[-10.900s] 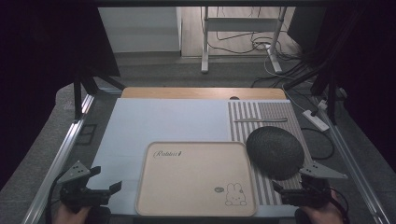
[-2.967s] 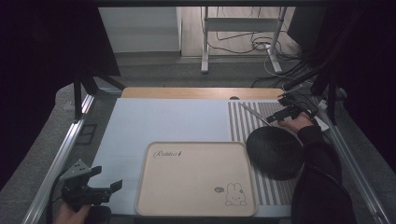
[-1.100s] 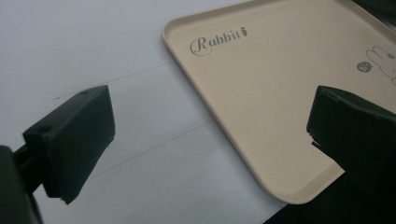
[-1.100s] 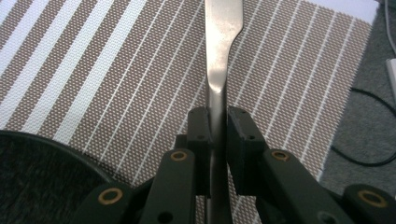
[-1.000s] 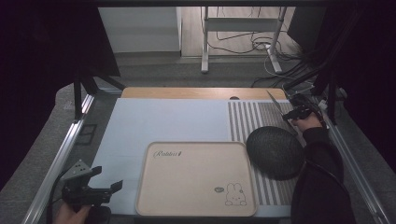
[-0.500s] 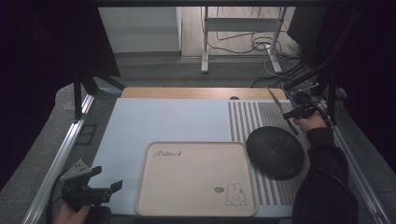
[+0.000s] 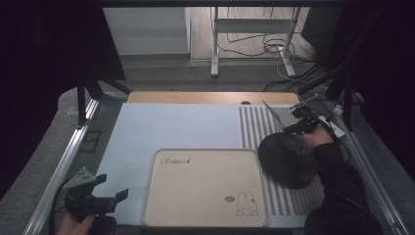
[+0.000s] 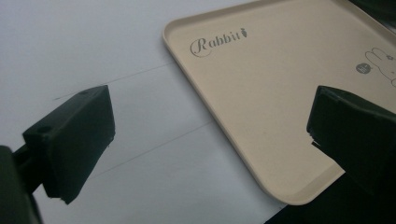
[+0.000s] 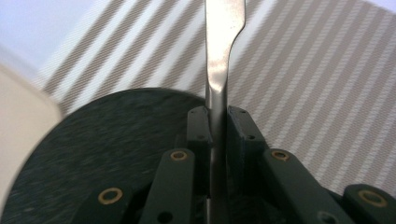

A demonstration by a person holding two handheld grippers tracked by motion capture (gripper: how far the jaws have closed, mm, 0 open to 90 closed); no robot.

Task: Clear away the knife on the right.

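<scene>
While left gripper idles spread lower left, right gripper, now nearer round dark plate, pinches slim metal utensil; placement likely.

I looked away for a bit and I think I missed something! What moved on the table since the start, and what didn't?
The right claw left the near right corner, reached out past the round dark plate and took hold of a flat silver metal utensil, now clamped between its jaws over the grey striped mat. The left claw stayed open at the near left corner. The beige rabbit tray and the plate stayed put.
</scene>
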